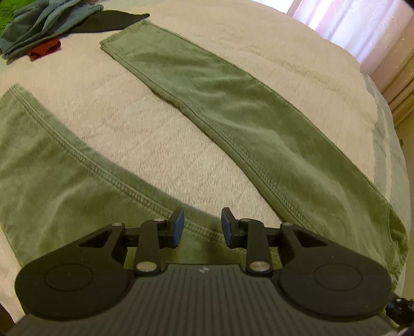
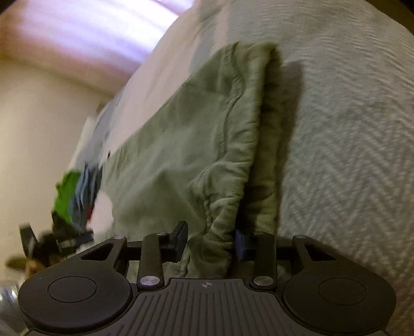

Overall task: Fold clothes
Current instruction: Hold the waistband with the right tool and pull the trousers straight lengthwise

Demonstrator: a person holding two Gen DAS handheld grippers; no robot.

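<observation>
Green trousers (image 1: 212, 103) on bed (image 1: 129, 124): L claw (image 1: 202, 227) apart above crotch; R claw (image 2: 211, 241) w/ bunched waistband between pads, grip unclear.

trousers (image 1: 233, 116) spread on bed (image 1: 155, 144), clothes pile (image 1: 38, 28) behind

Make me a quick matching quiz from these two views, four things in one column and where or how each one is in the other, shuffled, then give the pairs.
Things:
1. left claw
2. right claw
3. green trousers
4. pile of clothes

States:
A. heaped at the far side of the bed
B. fabric edge bunched between its fingers
C. open, nothing between its fingers
D. spread flat with the legs apart

Pairs: 1-C, 2-B, 3-D, 4-A
</observation>
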